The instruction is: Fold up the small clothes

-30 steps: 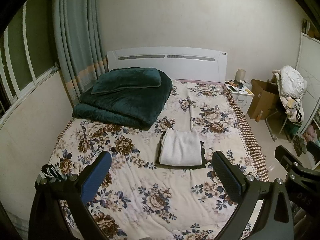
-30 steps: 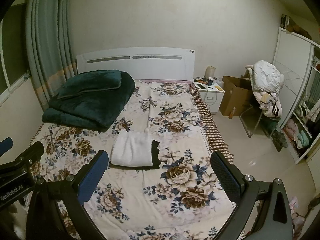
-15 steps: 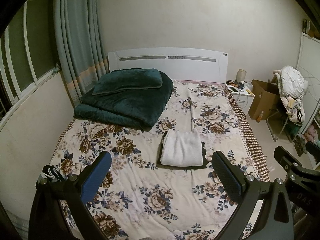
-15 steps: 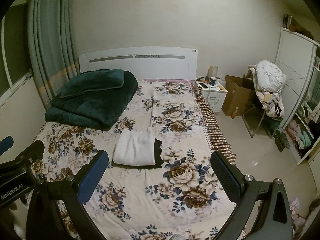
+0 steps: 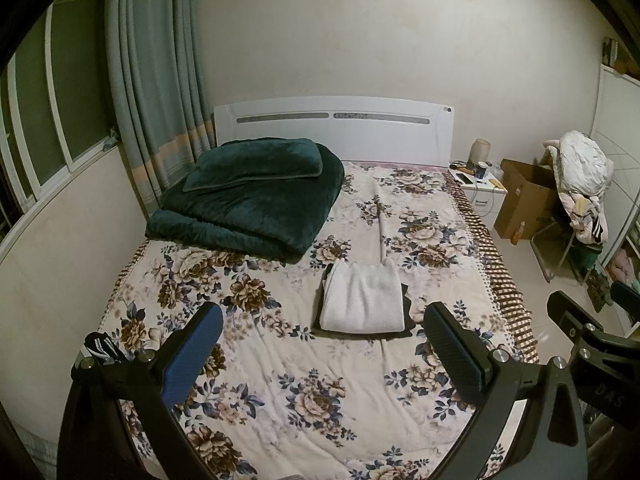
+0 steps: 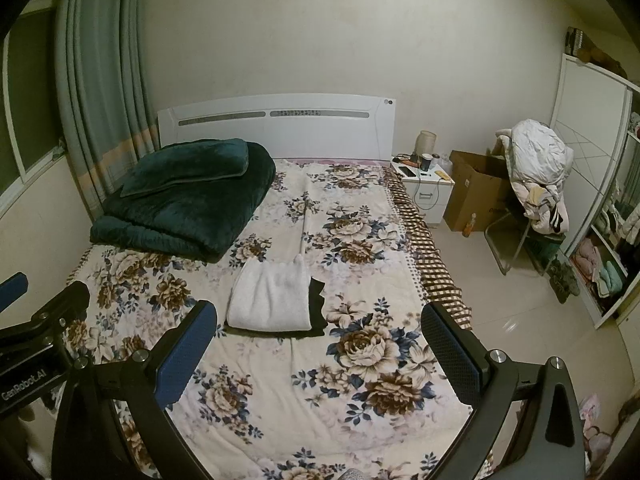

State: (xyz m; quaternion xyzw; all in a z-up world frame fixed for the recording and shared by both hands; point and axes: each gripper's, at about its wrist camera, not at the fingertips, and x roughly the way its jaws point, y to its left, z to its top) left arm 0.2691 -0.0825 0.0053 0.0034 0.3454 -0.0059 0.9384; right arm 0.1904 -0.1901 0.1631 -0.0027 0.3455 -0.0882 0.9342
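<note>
A folded white garment (image 5: 362,300) lies on top of a folded black garment (image 5: 406,322) in the middle of the floral bed (image 5: 280,380). The pile also shows in the right wrist view, white (image 6: 272,300) over black (image 6: 318,308). My left gripper (image 5: 324,356) is open and empty, held above the foot of the bed, well short of the pile. My right gripper (image 6: 320,354) is open and empty, beside the left one and equally far back. A small black item with white print (image 5: 100,348) lies at the bed's left edge.
A folded dark green blanket (image 5: 256,196) fills the bed's far left. A white headboard (image 5: 334,128), nightstand (image 5: 482,192), cardboard box (image 5: 524,208) and a chair piled with clothes (image 5: 582,184) stand on the right. Curtains (image 5: 154,80) hang left. Bare floor (image 6: 520,304) lies right.
Both grippers have drifted slightly back and up, so the bed and pile sit a little lower in view. The jaws stay open. The clothes have not moved.
</note>
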